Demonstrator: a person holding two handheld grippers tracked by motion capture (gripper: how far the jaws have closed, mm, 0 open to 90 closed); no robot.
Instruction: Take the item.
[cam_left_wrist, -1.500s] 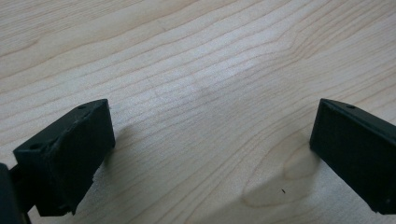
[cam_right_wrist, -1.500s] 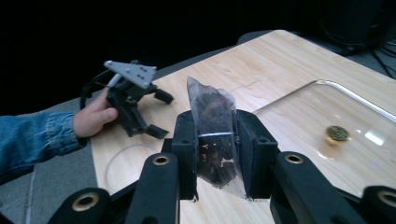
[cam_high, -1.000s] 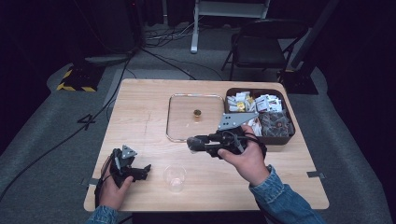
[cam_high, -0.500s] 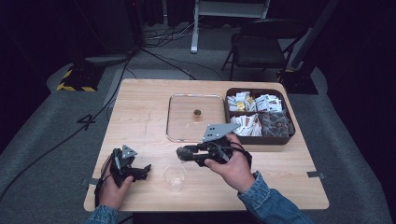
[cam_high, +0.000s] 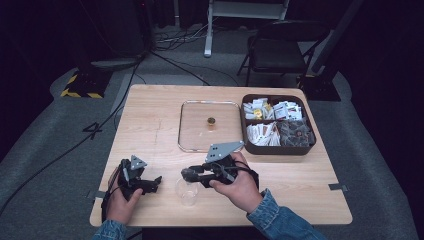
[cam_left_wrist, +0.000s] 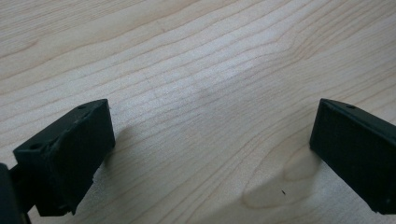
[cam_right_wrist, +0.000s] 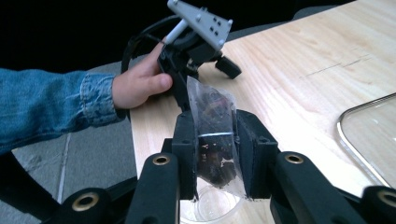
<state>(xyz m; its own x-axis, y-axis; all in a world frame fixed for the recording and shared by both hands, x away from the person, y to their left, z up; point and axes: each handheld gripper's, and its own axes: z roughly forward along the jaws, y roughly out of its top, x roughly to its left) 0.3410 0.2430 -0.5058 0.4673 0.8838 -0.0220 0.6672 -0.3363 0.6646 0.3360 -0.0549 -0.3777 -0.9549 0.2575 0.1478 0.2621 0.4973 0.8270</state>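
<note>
My right gripper (cam_right_wrist: 215, 140) is shut on a small clear packet (cam_right_wrist: 214, 126) with dark dried bits inside. It holds the packet just above a clear plastic cup (cam_high: 187, 192) near the table's front edge; the cup's rim (cam_right_wrist: 205, 210) sits under the packet. In the high view the right gripper (cam_high: 189, 173) points left, over the cup. My left gripper (cam_high: 154, 183) rests at the front left of the table, left of the cup, with its jaws wide apart over bare wood (cam_left_wrist: 210, 116).
A clear square tray (cam_high: 186, 131) with a small brown object (cam_high: 211, 121) lies mid-table. A dark compartment box (cam_high: 246, 141) of packets stands to its right. A folding chair (cam_high: 280, 47) and cables are on the floor beyond the table.
My right gripper has moved left and toward the front edge with the packet, from beside the tray to over the cup. The left gripper has stayed put.
</note>
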